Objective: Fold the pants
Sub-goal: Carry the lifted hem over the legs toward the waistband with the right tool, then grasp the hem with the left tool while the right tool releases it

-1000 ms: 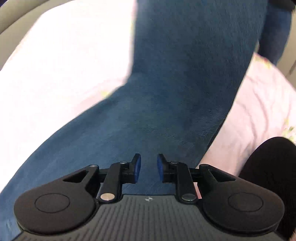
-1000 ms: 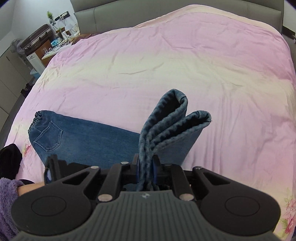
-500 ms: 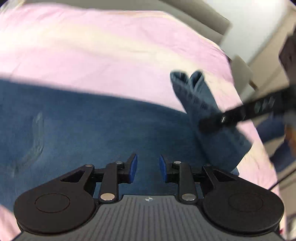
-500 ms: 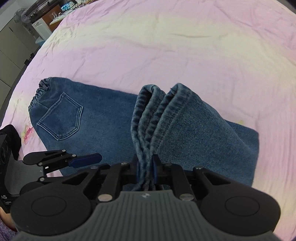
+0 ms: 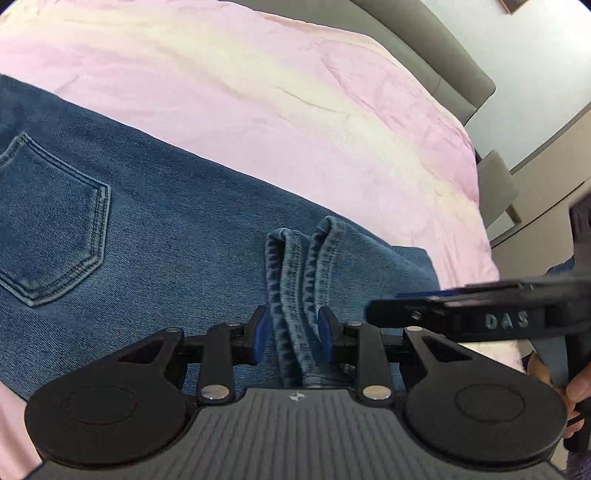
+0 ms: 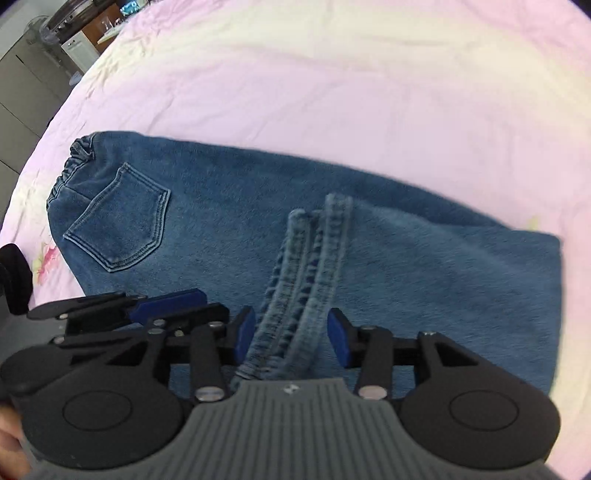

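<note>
Blue denim pants [image 5: 155,221] lie folded on the pink bedspread [image 5: 295,92], back pocket [image 6: 122,221] up and elastic waistband [image 6: 70,166] at the far left. The two leg hems [image 6: 314,251] are laid over the thigh part. My right gripper [image 6: 291,334] points steeply down at them; its jaws are opening, and the hems lie between the pads untouched. My left gripper [image 5: 291,334] straddles the same hems [image 5: 295,280], its pads set apart on either side. Each gripper shows in the other's view: the right gripper [image 5: 461,314] and the left gripper [image 6: 166,299].
A grey upholstered headboard [image 5: 424,33] borders the bed, with a chair [image 5: 495,184] beyond the corner. Cabinets and cluttered furniture [image 6: 66,37] stand past the bed's far left. A hand [image 5: 576,387] holds the right gripper. A black item [image 6: 14,273] lies by the waistband.
My right gripper came down with the leg hems, laid them on the thigh part and let go. My left gripper swung across the pants and rolled until it straddled the hems.
</note>
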Tool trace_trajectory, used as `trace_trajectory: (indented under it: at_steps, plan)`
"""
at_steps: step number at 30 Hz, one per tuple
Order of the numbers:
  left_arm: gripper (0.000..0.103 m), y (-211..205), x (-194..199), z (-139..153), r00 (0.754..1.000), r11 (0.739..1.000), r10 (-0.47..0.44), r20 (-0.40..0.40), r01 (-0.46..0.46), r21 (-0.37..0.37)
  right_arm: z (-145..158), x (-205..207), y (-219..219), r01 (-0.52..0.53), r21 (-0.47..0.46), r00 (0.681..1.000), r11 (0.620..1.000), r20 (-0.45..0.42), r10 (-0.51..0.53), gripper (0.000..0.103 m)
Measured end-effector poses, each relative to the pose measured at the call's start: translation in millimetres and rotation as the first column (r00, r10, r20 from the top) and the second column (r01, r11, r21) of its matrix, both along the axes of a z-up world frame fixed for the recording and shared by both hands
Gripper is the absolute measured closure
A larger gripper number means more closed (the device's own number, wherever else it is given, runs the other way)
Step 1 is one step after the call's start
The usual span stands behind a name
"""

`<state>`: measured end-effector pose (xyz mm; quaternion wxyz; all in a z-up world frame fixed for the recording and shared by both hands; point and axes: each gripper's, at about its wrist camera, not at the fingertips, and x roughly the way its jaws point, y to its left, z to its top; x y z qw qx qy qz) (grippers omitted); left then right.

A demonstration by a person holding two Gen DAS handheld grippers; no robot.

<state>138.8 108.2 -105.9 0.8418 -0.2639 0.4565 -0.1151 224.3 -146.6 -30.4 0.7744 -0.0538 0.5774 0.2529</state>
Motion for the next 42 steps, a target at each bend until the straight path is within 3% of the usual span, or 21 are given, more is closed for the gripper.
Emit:
trace_trajectory:
  at_steps: [5, 8, 10, 11, 12, 15, 20, 26, 30, 37, 39, 42]
  plan:
    - [0.071, -2.0, 2.8, 1.5, 0.999, 0.999, 0.036, -0.015, -0.036, 0.003, -1.9, -19.6, -28.5, 0.044, 0.07, 0.999, 0.997, -0.017, -0.043, 0.062]
    - [0.071, -5.8, 2.3, 0.9, 0.998, 0.998, 0.058, -0.025, -0.058, 0.008, -22.3, -32.4, -15.3, 0.048, 0.114, 0.999, 0.992, -0.023, -0.046, 0.06]
    - [0.071, -8.7, 0.3, 0.9, 0.997, 0.997, 0.069, -0.03, -0.068, 0.019, -34.5, -40.8, -3.9, 0.036, 0.084, 0.999, 0.996, 0.014, -0.037, 0.06]
    - [0.071, -8.3, -1.8, 0.8, 0.997, 0.997, 0.074, -0.033, -0.073, 0.021, -39.4, -43.1, -0.3, 0.041, 0.059, 0.999, 0.997, 0.032, -0.043, 0.064]
    - [0.071, -8.3, -2.7, 0.3, 0.996, 0.997, 0.078, -0.037, -0.078, 0.016, -42.4, -43.8, -0.8, 0.055, 0.047, 0.998, 0.997, 0.029, -0.056, 0.076]
    - [0.071, -5.7, -5.7, 3.0, 0.997, 0.997, 0.074, -0.029, -0.074, -0.015, -38.4, -45.9, -11.1, 0.099, 0.12, 0.995, 0.988, 0.014, -0.101, 0.09]
    - [0.071, -4.7, -4.9, 7.2, 0.997, 0.996, 0.072, -0.013, -0.073, -0.042, -18.2, -56.0, -22.7, 0.098, 0.25, 0.995, 0.963, 0.008, -0.103, 0.091]
    - [0.064, -5.3, 6.0, -3.2, 0.996, 0.996, 0.071, -0.056, -0.073, -0.046, -45.0, -59.2, -5.1, 0.056, 0.224, 0.998, 0.973, -0.024, -0.052, 0.091]
    - [0.054, -18.0, 23.7, -17.6, 0.993, 0.999, 0.038, -0.113, -0.036, 0.016, -68.1, -56.0, 2.0, 0.033, 0.203, 0.999, 0.979, -0.048, -0.024, 0.091]
    - [0.053, -53.2, 53.2, -44.3, 0.978, 0.982, -0.022, -0.206, 0.06, 0.179, -81.6, -54.6, 8.7, 0.001, 0.227, 0.999, 0.974, -0.037, 0.008, 0.09]
    - [0.067, -65.6, 53.6, -43.3, 0.982, 0.97, -0.068, -0.176, 0.106, 0.22, -81.8, -56.2, 7.3, -0.021, 0.236, 0.999, 0.972, -0.019, 0.026, 0.083]
    - [0.069, -79.7, 51.0, -41.1, 0.983, 0.947, -0.109, -0.148, 0.148, 0.284, -75.8, -57.6, -0.9, -0.056, 0.247, 0.998, 0.967, 0.005, 0.057, 0.072]
